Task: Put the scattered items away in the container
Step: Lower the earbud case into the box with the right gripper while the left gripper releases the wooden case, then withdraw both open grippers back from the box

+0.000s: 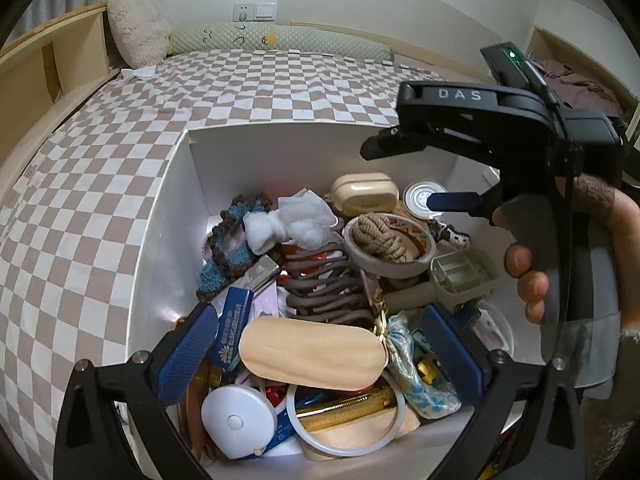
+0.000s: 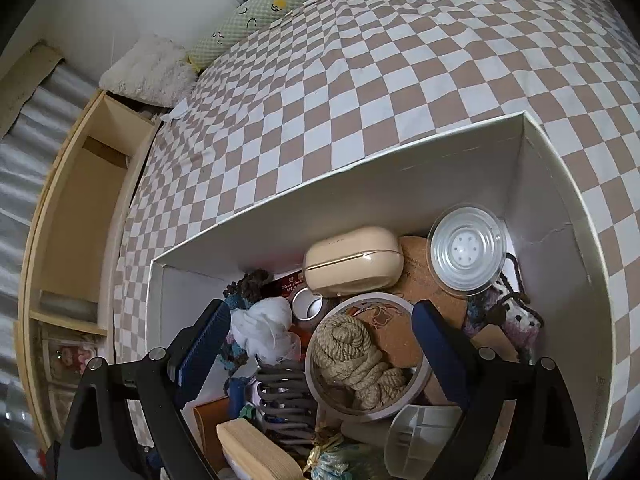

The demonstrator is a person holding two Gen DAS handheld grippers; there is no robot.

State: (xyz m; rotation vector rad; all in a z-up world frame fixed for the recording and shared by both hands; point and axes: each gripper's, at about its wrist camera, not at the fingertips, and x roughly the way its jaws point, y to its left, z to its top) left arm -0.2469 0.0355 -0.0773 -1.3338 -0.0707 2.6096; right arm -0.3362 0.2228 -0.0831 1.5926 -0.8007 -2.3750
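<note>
Both claws released, nothing held: left claw [image 1: 316,354], right claw [image 2: 320,354] over the full box [image 2: 380,168]. We lift clear, then scan the bed [image 2: 400,60] for strays.

Bedroom, checkered bed [image 1: 248,92], bolster pillow [image 1: 280,38]

My right claw [image 2: 320,364] hangs spread wide over the white cardboard box [image 2: 560,240], its blue pads flanking a grey ring holding coiled beige rope [image 2: 356,364], gripping nothing.
</note>
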